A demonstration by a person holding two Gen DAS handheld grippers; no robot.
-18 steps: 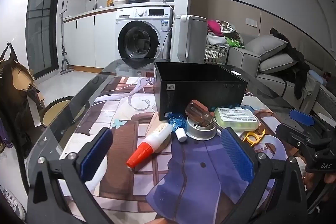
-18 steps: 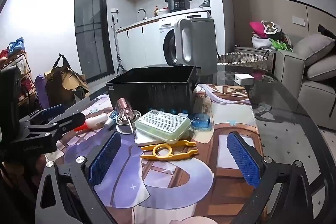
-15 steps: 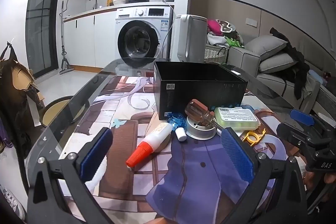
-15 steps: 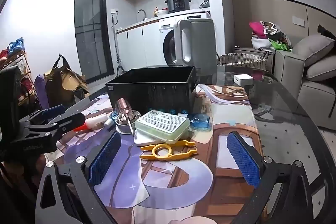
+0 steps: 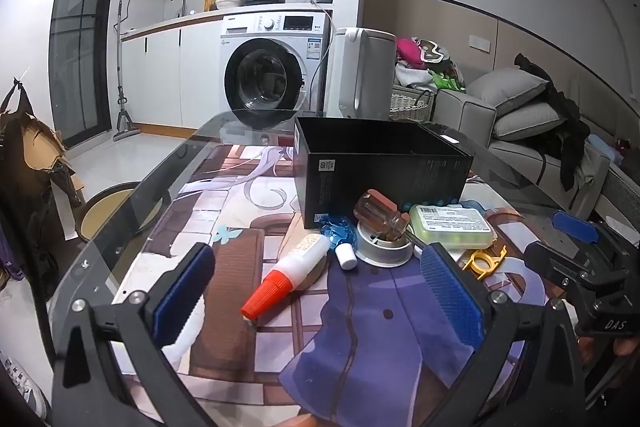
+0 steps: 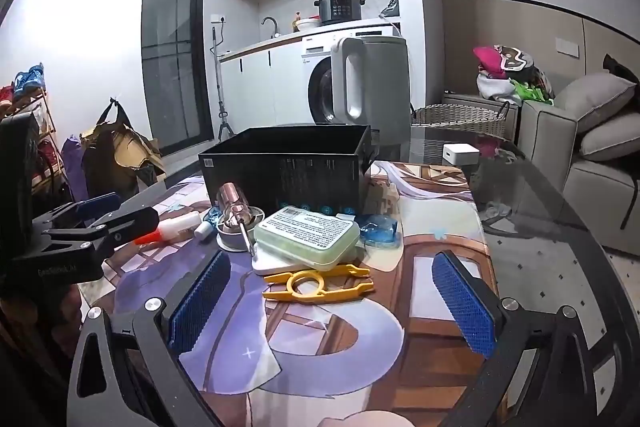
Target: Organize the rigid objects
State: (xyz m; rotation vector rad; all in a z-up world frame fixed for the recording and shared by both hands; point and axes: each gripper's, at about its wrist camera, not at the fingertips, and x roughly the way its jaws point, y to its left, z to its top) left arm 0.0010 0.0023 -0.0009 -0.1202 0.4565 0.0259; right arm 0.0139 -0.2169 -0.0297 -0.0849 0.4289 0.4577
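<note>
An open black box (image 5: 380, 169) (image 6: 288, 171) stands on the table. In front of it lie a white glue bottle with an orange cap (image 5: 290, 273) (image 6: 172, 227), a screwdriver with a clear handle (image 5: 380, 213) (image 6: 236, 211) resting on a grey round tin (image 5: 382, 251), a pale green case (image 5: 452, 227) (image 6: 308, 233), a yellow plastic tool (image 5: 482, 259) (image 6: 320, 283) and a blue crumpled wrapper (image 5: 340, 231) (image 6: 378, 227). My left gripper (image 5: 316, 291) is open and empty, just short of the glue bottle. My right gripper (image 6: 330, 303) is open and empty, just short of the yellow tool.
The glass table carries a printed mat (image 5: 240, 239). A small white cap (image 5: 346, 259) lies by the tin. A white box (image 6: 460, 155) sits at the far right of the table. A grey kettle (image 6: 372, 79) stands behind the black box. A sofa (image 6: 584, 155) is right.
</note>
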